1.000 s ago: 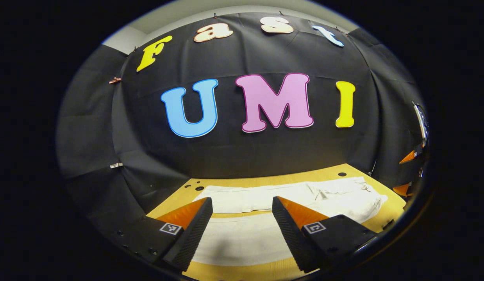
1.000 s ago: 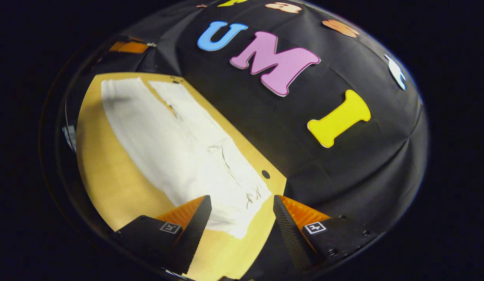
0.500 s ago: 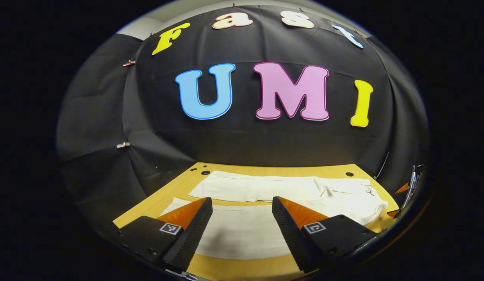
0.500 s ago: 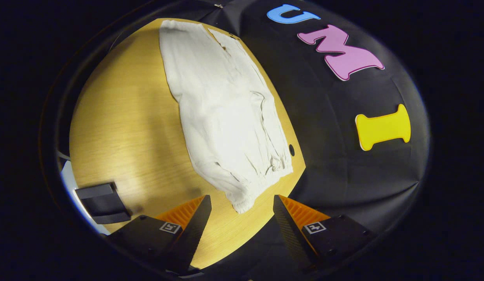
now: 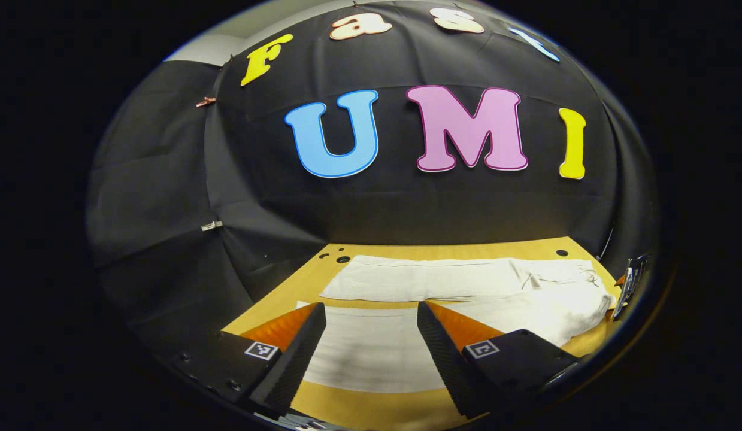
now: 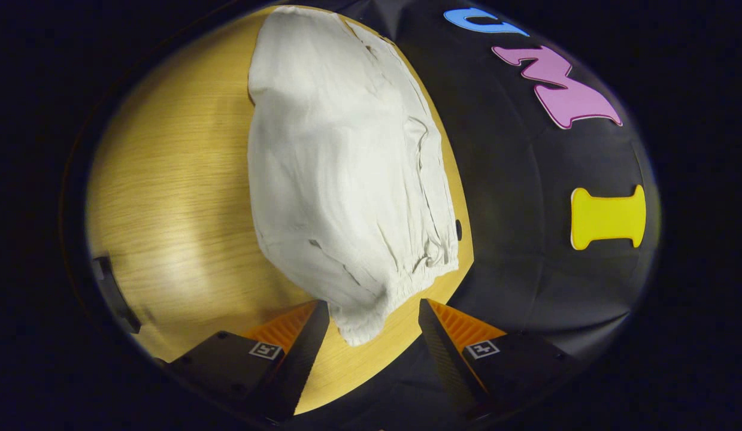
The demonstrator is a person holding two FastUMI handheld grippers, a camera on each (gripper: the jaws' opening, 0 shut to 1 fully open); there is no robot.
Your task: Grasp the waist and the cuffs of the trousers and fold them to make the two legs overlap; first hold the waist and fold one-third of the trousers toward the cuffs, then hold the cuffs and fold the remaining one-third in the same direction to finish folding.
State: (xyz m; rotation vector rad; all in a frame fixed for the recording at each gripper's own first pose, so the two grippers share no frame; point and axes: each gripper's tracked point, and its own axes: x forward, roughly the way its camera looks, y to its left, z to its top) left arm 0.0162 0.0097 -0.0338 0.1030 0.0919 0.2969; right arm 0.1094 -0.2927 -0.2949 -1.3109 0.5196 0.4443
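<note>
Right gripper view: white trousers point(image 6: 347, 167) flat on wooden table point(image 6: 179, 197), both grippers' fingers apart.

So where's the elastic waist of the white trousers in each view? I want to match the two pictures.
Left gripper view: the waist sits at the far right edge, on the wooden table.
Right gripper view: the waist is low in the centre, its near corner just ahead of the open right tool.
Shared landmark: the small dark hole in the table, close beside the waist.
</note>
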